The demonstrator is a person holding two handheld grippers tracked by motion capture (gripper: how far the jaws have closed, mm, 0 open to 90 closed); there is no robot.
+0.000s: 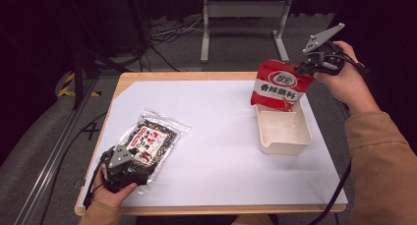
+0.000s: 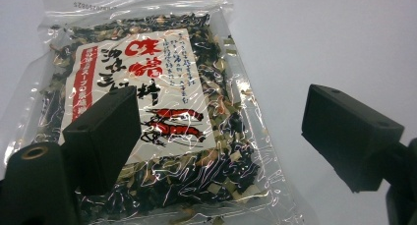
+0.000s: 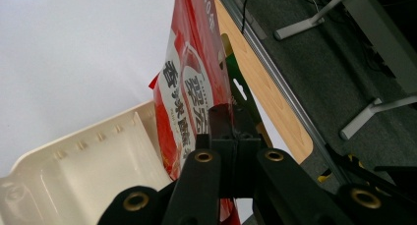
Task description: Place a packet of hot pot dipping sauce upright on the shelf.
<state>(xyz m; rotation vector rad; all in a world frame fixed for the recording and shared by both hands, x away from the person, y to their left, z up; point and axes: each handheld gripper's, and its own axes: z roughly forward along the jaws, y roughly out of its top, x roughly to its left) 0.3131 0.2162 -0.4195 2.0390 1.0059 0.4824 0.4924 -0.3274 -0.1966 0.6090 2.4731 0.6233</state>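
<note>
Right gripper (image 1: 307, 65) fingers pinched tight on red packet (image 1: 280, 85) top edge; packet hangs below fingers over tray (image 1: 285, 131). Lower straight, release inside walls. Left gripper (image 1: 129, 162) fingers wide apart, empty, straddling seaweed bag (image 2: 147, 122).

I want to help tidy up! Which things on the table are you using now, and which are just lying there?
In use:
- red packet, pinched by the right gripper above the tray
- cream tray, right under the packet
- clear seaweed bag, with the left gripper open over it

Just lying about:
- white sheet covering the table
- metal stand on the floor behind
</note>
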